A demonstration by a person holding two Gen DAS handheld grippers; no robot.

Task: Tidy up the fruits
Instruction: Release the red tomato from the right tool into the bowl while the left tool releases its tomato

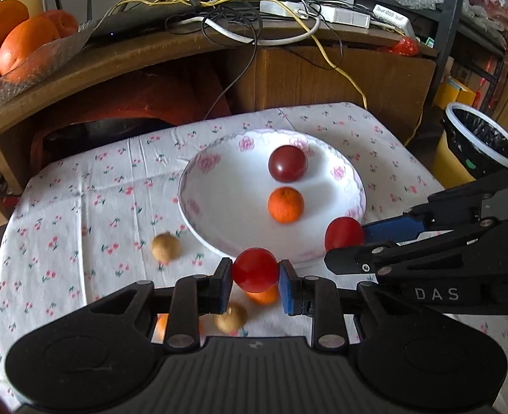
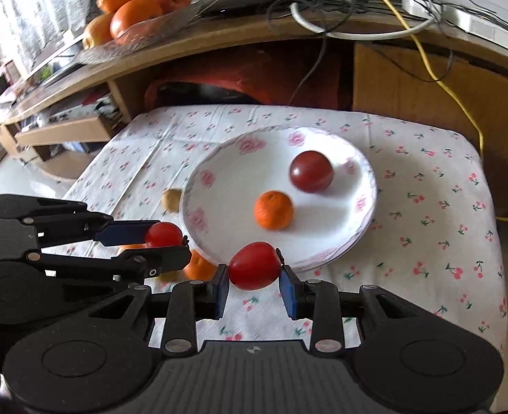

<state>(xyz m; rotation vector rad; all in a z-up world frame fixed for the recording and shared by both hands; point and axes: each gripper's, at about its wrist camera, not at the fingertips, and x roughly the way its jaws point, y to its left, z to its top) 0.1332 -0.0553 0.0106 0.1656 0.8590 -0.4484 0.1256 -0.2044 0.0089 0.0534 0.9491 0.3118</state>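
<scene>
Your left gripper [image 1: 255,270] is clamped on a round red tomato [image 1: 255,269] just off the near rim of the white floral plate [image 1: 216,220], and your right gripper [image 2: 254,272] pinches a second red tomato [image 2: 255,269] at the same near rim, a little further toward the table's right edge. That second tomato looks slightly oval, its long axis running across from finger to finger; the left one is too round to give any direction. The two grippers sit close side by side, so there is little room between them. The plate lies about mid-table on the cherry-print cloth [image 1: 81,207], with open cloth toward the left edge and toward the right edge. Inside the plate, a dark red tomato [image 1: 287,163] sits toward the far rim and a small orange [image 1: 285,204] nearer you, leaving the plate's left half bare. On the cloth to the plate's left lies a brown longan [image 1: 165,247]; under your left gripper sit another longan [image 1: 231,317] and a small orange fruit [image 1: 264,295]. Past the far edge stands a wooden desk [image 1: 150,51] tangled with cables.
</scene>
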